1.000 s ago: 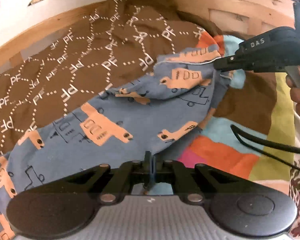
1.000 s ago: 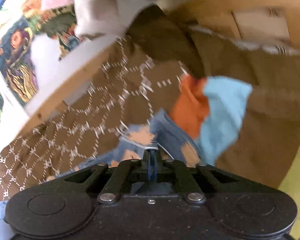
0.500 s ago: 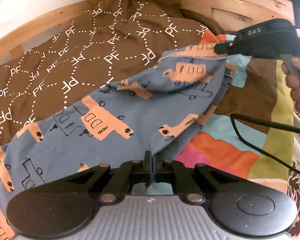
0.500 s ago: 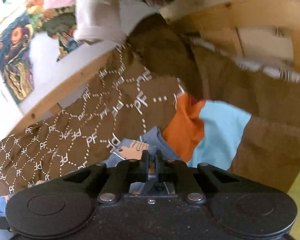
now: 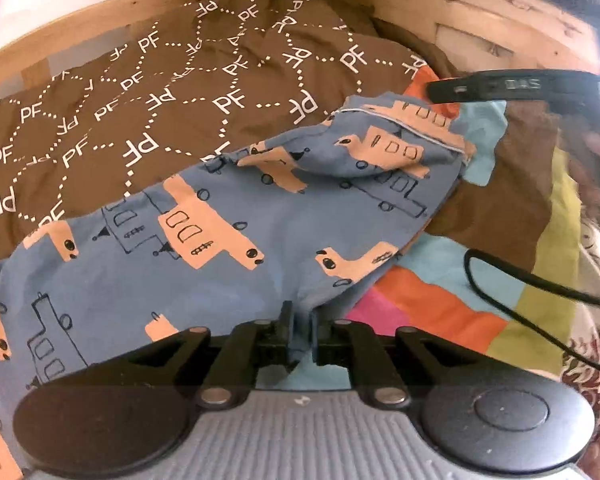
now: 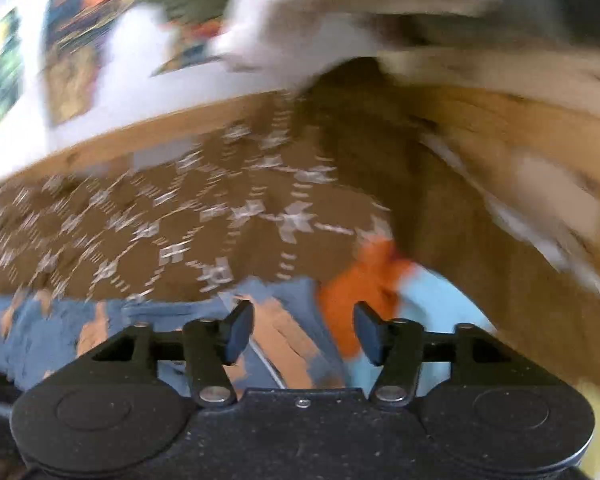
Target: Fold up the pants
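Wooden rails (image 5: 80, 60) frame a bed spread with a brown blanket (image 5: 172, 92) printed with white "PF" letters, and beside it a patchwork quilt (image 5: 440, 308) in orange, pink, light blue and yellow-green. Across both lie the pants (image 5: 228, 240) — blue, with peach vehicle prints — stretched from the lower left of the left wrist view up toward its right, where their white-piped edge is folded over onto the cloth. At the near end the left gripper (image 5: 300, 336) has its fingers almost together with blue fabric between them; they have just eased a little apart, and the cloth sits in the narrow gap. At the far end the right gripper (image 6: 300, 332) has just let go — its fingers have sprung wide, and the pants lie below and between them, untouched by either pad. In the left wrist view that gripper hangs just over the folded edge (the hand holding it is blurred). A black cable (image 5: 540, 292) trails over the quilt.
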`<act>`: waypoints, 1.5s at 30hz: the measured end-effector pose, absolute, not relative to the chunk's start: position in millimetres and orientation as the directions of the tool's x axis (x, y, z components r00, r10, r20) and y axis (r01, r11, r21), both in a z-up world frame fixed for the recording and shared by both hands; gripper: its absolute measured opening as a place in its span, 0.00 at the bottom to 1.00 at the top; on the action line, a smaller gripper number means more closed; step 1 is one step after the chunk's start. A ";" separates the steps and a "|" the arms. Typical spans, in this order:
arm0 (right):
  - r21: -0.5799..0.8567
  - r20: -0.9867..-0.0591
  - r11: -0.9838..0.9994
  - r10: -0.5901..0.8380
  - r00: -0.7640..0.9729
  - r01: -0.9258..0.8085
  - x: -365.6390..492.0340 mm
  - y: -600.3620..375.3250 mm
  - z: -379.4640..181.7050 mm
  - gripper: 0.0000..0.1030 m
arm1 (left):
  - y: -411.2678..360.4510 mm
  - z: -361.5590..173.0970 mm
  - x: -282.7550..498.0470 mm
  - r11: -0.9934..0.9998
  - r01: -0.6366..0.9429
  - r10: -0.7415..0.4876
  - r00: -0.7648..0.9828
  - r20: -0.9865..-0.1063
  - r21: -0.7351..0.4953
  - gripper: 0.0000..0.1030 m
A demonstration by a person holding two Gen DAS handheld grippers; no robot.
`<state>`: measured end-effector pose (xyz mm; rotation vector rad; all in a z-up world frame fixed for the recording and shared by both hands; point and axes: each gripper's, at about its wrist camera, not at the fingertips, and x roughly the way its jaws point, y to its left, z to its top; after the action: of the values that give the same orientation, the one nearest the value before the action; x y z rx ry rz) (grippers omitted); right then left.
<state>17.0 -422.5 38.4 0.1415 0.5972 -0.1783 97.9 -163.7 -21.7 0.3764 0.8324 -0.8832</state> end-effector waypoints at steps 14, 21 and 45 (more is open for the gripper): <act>0.002 -0.763 0.998 0.040 0.645 -0.060 111.4 -428.6 25.4 0.18 | -143.5 -14.3 98.2 0.645 0.762 -0.525 0.394 -0.755 -0.051 0.53; -0.017 -0.698 1.000 -0.023 0.715 0.016 90.1 -428.1 39.6 0.04 | -137.9 -18.1 106.4 0.679 0.733 -0.498 0.406 -0.767 -0.053 0.53; -0.134 -0.668 0.990 -0.119 0.735 0.039 61.5 -409.7 27.8 0.72 | -69.6 1.5 126.0 0.728 0.686 -0.441 0.453 -0.775 -0.013 0.84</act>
<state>61.5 -409.7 27.8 -0.1135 0.7410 -0.0872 126.0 -69.6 1.5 0.3230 0.8484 -0.7106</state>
